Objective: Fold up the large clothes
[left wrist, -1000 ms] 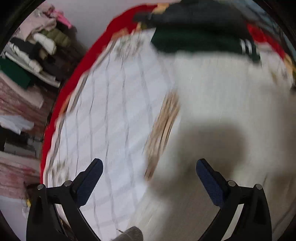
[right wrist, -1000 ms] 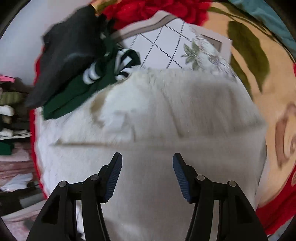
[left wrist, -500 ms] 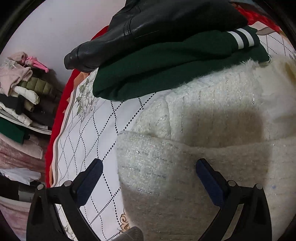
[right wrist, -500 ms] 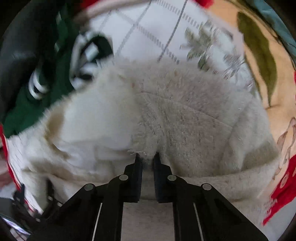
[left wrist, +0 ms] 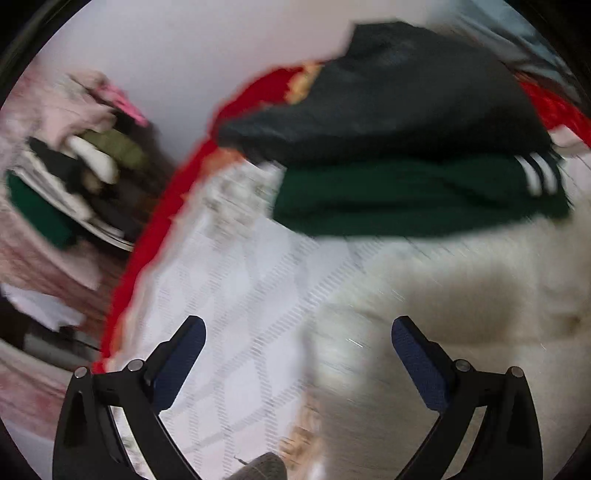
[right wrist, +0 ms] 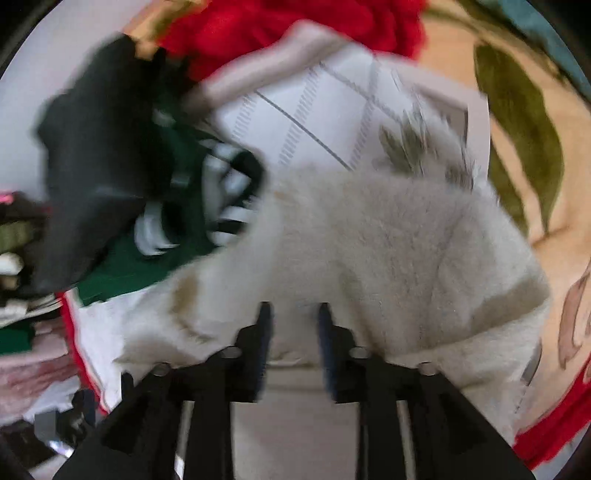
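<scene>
A cream fuzzy garment [right wrist: 388, 236] lies bunched on the white quilted bed cover [right wrist: 314, 110]. It also shows in the left wrist view [left wrist: 461, 295] at the right. My right gripper [right wrist: 293, 317] hangs just over the garment's near part with a narrow gap between the fingers; nothing is pinched. My left gripper [left wrist: 297, 334] is wide open and empty above the garment's left edge and the bed cover [left wrist: 240, 295]. Both views are blurred by motion.
A folded dark green garment with white stripes [left wrist: 413, 195] lies at the far side, a black jacket [left wrist: 406, 99] on top; both show in the right wrist view [right wrist: 147, 254]. A red blanket [right wrist: 295, 26] borders the bed. Shelves of clothes [left wrist: 74, 177] stand left.
My right gripper, shut on the cream garment half a second ago, has parted its fingers and let go. My left gripper has pulled back and stayed open.
</scene>
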Action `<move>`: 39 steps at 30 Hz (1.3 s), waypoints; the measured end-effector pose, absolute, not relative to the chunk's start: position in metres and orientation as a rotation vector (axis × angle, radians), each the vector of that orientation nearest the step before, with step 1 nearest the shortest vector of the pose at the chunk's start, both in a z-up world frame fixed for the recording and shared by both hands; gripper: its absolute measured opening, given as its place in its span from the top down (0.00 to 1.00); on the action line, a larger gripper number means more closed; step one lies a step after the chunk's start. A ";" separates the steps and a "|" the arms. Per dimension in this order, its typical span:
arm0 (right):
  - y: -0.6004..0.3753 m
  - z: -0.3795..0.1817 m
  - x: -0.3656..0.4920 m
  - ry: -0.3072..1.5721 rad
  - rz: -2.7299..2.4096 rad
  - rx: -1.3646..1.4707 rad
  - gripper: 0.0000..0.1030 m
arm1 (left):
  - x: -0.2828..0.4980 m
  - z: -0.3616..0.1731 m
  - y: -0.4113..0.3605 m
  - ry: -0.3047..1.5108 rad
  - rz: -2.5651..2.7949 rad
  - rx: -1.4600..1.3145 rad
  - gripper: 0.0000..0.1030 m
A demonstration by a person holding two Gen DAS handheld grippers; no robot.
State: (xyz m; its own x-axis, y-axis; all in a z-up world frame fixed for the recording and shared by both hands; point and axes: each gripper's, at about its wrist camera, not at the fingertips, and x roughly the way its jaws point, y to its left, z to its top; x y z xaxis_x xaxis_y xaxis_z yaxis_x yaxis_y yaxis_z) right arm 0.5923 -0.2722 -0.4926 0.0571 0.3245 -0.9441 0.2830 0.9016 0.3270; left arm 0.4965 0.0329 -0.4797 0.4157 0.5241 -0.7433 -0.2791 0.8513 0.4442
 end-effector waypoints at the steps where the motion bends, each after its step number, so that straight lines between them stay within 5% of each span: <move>1: -0.269 -0.485 0.590 1.512 0.078 0.501 0.49 | 0.500 -0.483 0.033 1.031 0.533 0.293 0.00; 8: -0.188 -0.553 0.595 1.797 0.420 0.611 0.45 | 0.515 -0.511 0.037 1.126 0.532 0.302 0.00; 15: -0.139 -0.589 0.590 1.897 0.492 0.280 0.44 | 0.515 -0.516 0.035 1.135 0.538 0.303 0.00; 16: -0.131 -0.588 0.586 1.878 0.492 0.226 0.55 | 0.515 -0.516 0.036 1.136 0.541 0.302 0.00; 17: -0.121 -0.581 0.583 1.840 0.503 0.127 0.86 | 0.514 -0.516 0.036 1.136 0.545 0.298 0.00; 20: -0.097 -0.562 0.573 1.724 0.476 -0.086 0.93 | 0.512 -0.512 0.038 1.141 0.548 0.282 0.00; 28: -0.119 -0.511 0.573 1.476 0.280 0.001 0.95 | 0.498 -0.486 0.047 1.091 0.538 0.249 0.00; 34: -0.127 -0.518 0.587 1.492 0.238 0.012 0.94 | 0.481 -0.472 0.062 1.098 0.561 0.197 0.00; 38: -0.159 -0.505 0.583 1.571 0.315 0.219 0.88 | 0.442 -0.460 0.083 1.115 0.595 0.152 0.00; 39: -0.172 -0.496 0.577 1.566 0.326 0.254 0.79 | 0.427 -0.459 0.090 1.124 0.605 0.143 0.00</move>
